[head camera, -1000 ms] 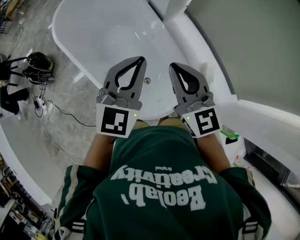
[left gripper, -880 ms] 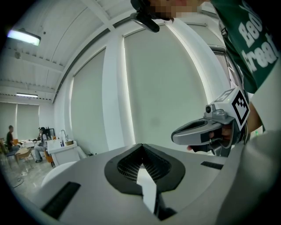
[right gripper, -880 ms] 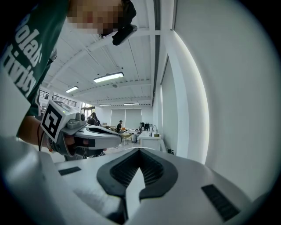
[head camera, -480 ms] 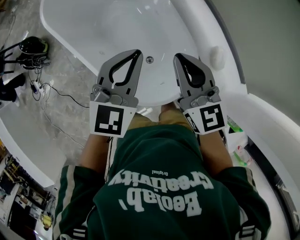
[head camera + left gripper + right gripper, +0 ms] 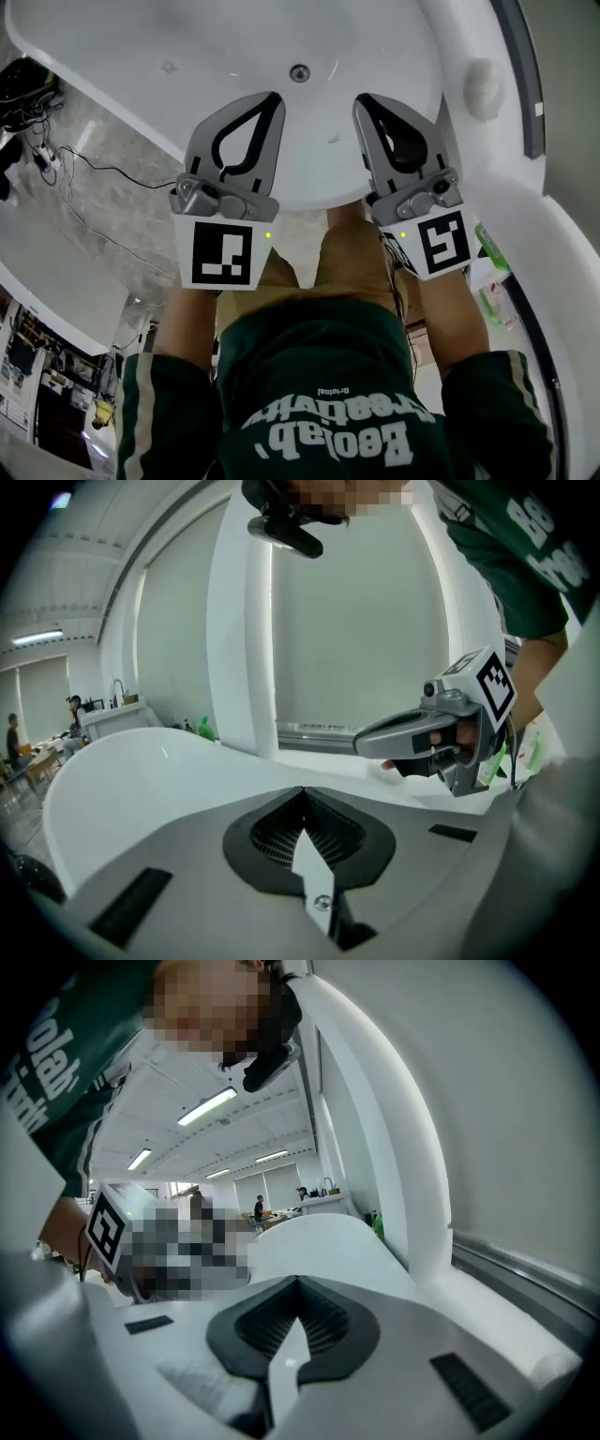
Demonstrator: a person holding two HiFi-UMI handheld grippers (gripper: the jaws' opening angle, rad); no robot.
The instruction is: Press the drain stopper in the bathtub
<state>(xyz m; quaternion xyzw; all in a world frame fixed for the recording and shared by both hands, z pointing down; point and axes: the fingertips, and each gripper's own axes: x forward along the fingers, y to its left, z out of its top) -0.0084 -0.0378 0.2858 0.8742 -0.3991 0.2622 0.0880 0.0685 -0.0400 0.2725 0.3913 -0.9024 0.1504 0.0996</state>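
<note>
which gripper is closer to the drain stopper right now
Left, by the head view. The left gripper has its tip just below and left of the drain stopper; the right gripper sits farther off to its lower right. Neither touches it.

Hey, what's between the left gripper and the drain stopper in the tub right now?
Nothing: in the head view, only the bare white bathtub surface shows between the left gripper and the drain stopper.
</note>
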